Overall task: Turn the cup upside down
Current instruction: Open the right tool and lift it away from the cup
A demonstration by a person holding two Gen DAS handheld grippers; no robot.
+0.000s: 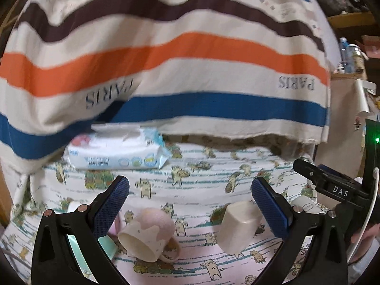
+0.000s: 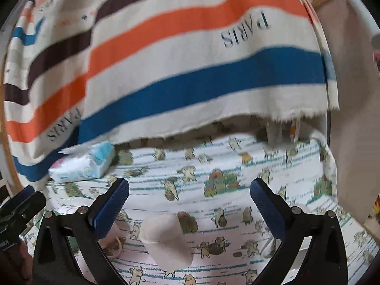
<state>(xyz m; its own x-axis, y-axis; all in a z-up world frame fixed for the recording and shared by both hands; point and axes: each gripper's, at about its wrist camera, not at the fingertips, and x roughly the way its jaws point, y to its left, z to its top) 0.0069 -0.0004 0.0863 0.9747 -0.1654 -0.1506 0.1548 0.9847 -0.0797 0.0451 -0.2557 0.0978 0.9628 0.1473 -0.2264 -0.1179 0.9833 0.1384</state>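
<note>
A pink and cream mug [image 1: 148, 234] lies on its side on the cat-print cloth [image 1: 194, 185], mouth toward the camera, handle at the lower right. A plain cream cup [image 1: 238, 225] lies tilted to its right; in the right wrist view it [image 2: 166, 239] lies below and between the fingers. My left gripper [image 1: 190, 199] is open and empty, above and behind both cups. My right gripper [image 2: 190, 199] is open and empty, just behind the cream cup. The right gripper's body also shows in the left wrist view [image 1: 332, 190].
A pack of wet wipes [image 1: 116, 150] lies at the back left, also seen in the right wrist view [image 2: 83, 163]. A striped PARIS cloth [image 1: 166, 59] hangs behind the table. A small white cup [image 1: 306, 204] lies by the right finger. Shelves with bottles [image 1: 349, 54] stand at far right.
</note>
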